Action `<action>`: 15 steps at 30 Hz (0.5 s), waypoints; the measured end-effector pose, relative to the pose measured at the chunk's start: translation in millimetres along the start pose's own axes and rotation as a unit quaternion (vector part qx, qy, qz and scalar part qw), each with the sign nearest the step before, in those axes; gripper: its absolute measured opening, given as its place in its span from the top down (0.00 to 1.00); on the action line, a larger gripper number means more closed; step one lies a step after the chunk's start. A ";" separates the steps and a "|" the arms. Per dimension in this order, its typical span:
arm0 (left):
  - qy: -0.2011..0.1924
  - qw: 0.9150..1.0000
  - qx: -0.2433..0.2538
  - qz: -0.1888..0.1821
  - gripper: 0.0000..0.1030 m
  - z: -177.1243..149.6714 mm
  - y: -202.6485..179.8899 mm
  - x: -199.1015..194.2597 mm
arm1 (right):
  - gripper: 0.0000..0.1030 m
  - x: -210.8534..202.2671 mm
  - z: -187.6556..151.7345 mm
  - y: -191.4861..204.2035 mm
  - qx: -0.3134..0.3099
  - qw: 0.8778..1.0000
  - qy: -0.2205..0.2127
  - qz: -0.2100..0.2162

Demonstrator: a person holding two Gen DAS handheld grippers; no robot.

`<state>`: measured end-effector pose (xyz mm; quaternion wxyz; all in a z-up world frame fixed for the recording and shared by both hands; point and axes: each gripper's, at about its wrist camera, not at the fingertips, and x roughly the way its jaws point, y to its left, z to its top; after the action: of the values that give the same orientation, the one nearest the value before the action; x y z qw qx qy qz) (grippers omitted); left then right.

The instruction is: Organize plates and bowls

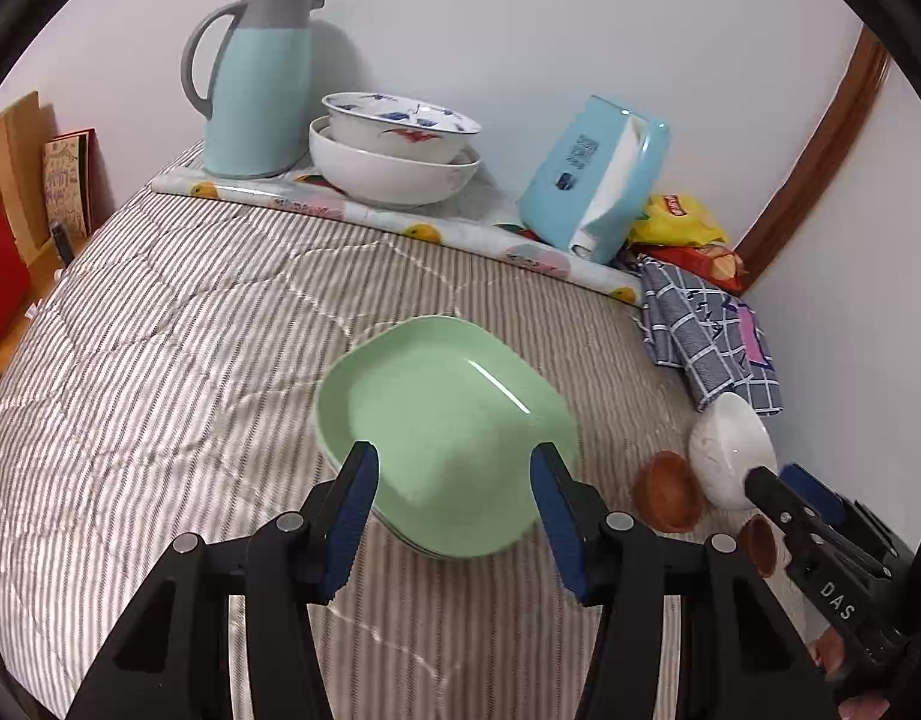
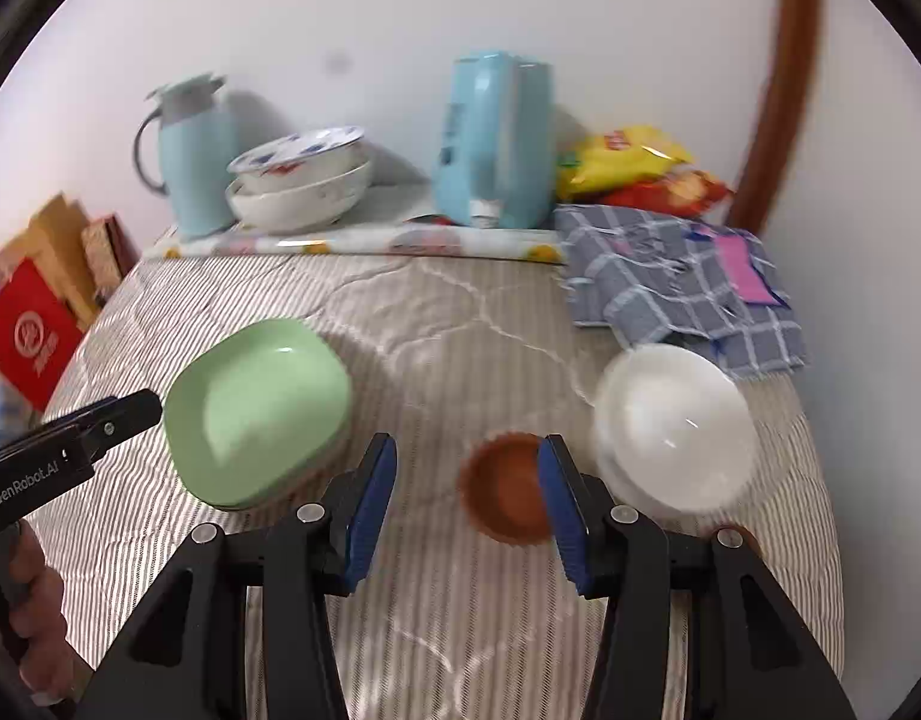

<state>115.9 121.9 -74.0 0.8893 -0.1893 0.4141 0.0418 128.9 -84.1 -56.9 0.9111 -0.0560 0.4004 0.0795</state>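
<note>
Blue-padded, both tools stood apart and empty, the left tool (image 1: 454, 498) above the green plates (image 1: 445, 432) stacked mid-bed, the right tool (image 2: 466, 498) near the brown dish (image 2: 505, 486) beside the white bowls (image 2: 676, 426). Soft bedding could tip either stack if nudged. Green plates lay flat, facing up, long axis running near-left to far-right; nested bowls (image 1: 394, 150) sat at the wall.

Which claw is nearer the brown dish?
Right. The right claw sits open just beside the brown dish, whose edge one finger overlaps. The left claw hangs open over the green plates, farther away.
</note>
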 end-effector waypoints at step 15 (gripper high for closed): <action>0.032 0.998 0.041 -0.034 0.51 -27.5 -79.5 10.2 | 0.45 -37.9 -48.6 -109.9 0.085 0.996 0.000 -0.036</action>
<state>121.1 37.3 -73.8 0.8835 -0.1677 0.4372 -0.0115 89.5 -203.8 -57.4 0.9151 0.0071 0.4030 0.0120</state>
